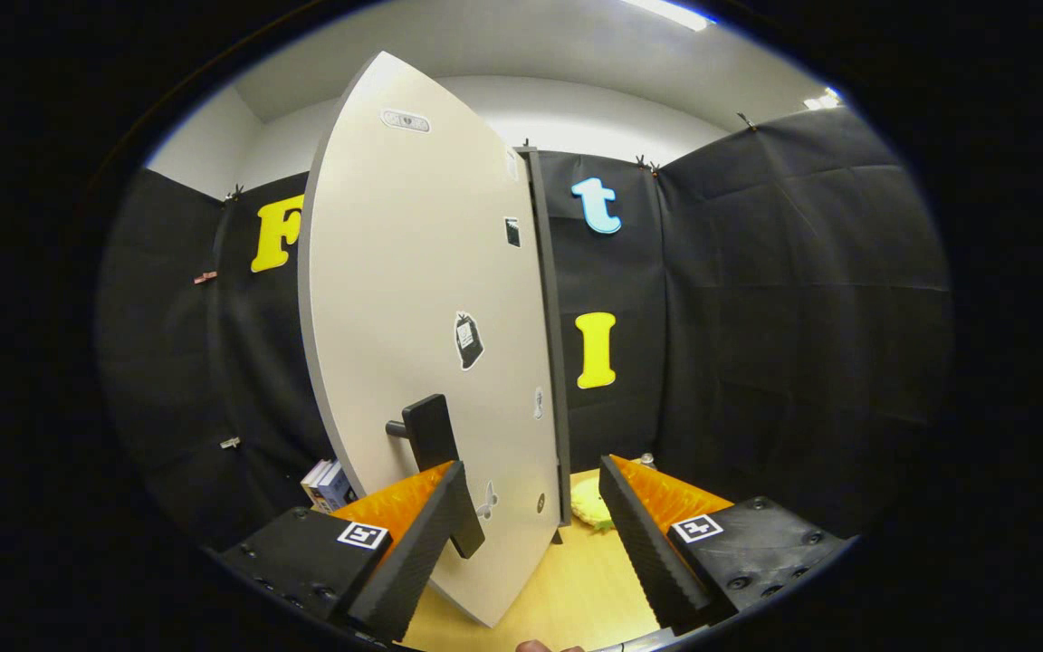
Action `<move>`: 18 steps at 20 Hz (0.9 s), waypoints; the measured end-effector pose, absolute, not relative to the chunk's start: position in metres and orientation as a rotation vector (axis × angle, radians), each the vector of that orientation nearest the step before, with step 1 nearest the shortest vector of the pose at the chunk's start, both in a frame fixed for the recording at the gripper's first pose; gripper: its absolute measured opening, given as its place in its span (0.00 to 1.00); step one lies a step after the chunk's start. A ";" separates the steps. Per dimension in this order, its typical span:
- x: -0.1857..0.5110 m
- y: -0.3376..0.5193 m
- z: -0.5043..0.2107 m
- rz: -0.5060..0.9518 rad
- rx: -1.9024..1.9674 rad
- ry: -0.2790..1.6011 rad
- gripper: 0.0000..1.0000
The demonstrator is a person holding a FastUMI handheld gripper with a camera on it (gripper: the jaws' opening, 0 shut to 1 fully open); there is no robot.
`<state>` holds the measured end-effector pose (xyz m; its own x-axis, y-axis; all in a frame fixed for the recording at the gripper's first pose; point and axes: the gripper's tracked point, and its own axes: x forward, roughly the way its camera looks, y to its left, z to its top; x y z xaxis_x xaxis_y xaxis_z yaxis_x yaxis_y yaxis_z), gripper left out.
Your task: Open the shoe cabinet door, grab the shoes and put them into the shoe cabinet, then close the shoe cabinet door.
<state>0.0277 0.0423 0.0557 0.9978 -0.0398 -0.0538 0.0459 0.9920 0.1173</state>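
The tool is held open — the cabinet door stands ajar, its dark handle just beside the left finger.

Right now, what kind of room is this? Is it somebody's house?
Probably not a real house: it looks like a small recording booth. Black cloth hangs as walls, a pale cabinet door with a dark handle stands open, and the open gripper reaches over a wooden tabletop.
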 end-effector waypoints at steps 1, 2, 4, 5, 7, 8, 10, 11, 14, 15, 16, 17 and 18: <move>0.032 0.052 0.055 -0.026 0.123 0.052 0.98; 0.036 0.061 0.054 -0.007 0.125 0.054 0.98; 0.046 0.080 0.054 0.024 0.134 0.059 0.98; 0.051 0.089 0.053 0.039 0.142 0.063 0.98; 0.058 0.103 0.053 0.055 0.154 0.067 0.98; 0.061 0.107 0.053 0.060 0.154 0.066 0.98; 0.064 0.115 0.053 0.070 0.139 0.059 0.98; 0.065 0.119 0.053 0.075 0.131 0.053 0.98; 0.066 0.119 0.062 0.075 0.107 0.010 0.98; 0.067 0.119 0.067 0.073 0.099 -0.014 0.98; 0.067 0.119 0.070 0.072 0.086 -0.027 0.98; 0.067 0.120 0.070 0.077 0.069 -0.033 0.98; 0.067 0.120 0.067 0.076 0.048 -0.027 0.98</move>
